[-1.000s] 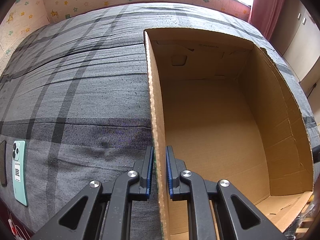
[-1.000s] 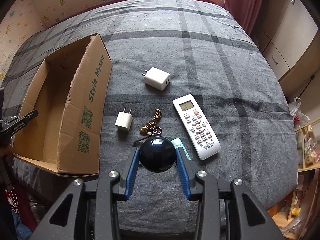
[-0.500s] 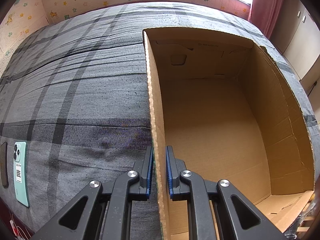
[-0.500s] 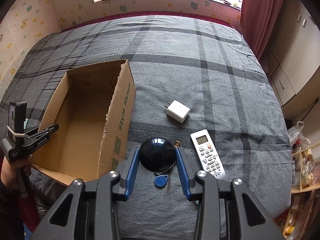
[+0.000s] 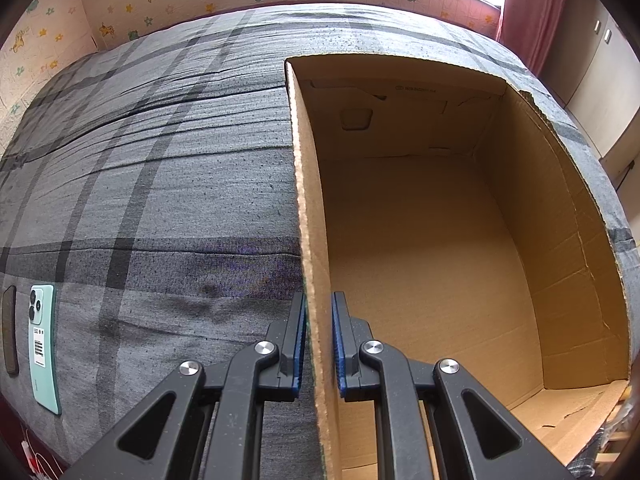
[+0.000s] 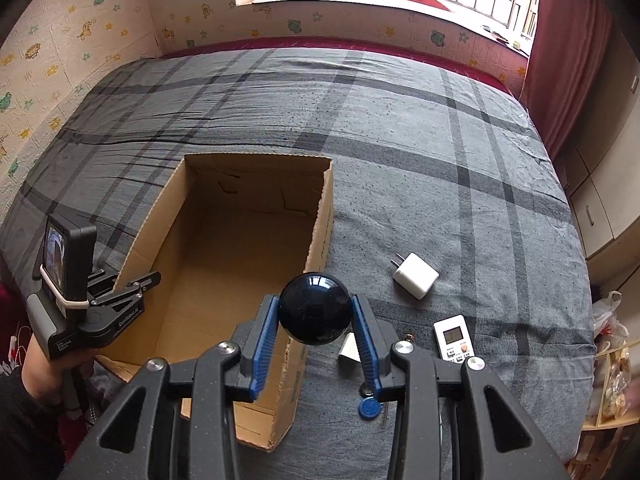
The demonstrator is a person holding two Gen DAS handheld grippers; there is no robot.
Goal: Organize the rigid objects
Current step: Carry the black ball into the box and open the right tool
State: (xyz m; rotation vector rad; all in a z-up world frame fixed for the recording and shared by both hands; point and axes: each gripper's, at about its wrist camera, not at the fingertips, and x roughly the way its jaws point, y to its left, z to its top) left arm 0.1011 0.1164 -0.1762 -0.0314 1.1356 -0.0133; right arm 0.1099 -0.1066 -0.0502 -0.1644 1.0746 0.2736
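1. Right now the right gripper (image 6: 316, 320) holds the dark ball (image 6: 314, 308) between its blue pads, lifted clear of the grey checked bedcover (image 6: 400, 140) and hanging over the right wall of the cardboard box (image 6: 320, 240). The step in hand, as I judge it, is to carry the ball over the opening and set it inside.
2. The left gripper (image 5: 318, 340) is closed on the box's left wall (image 5: 310, 240), one pad on each face of the card. It is best kept there, so the box does not slide on the soft cover.
3. The ball should cross the wall fully before it goes down; the card edge is thin and a knock could fold it or push the box.
4. A ball rolls, so it is wise to lower it close to the box floor (image 5: 420, 260) and only then open the jaws. A drop from high up may send it bouncing.
5. A corner is a good spot, leaving room for the rest.
6. Waiting on the bedcover are the white charger (image 6: 416, 275), the remote control (image 6: 454, 340) and a blue key tag (image 6: 369, 407).
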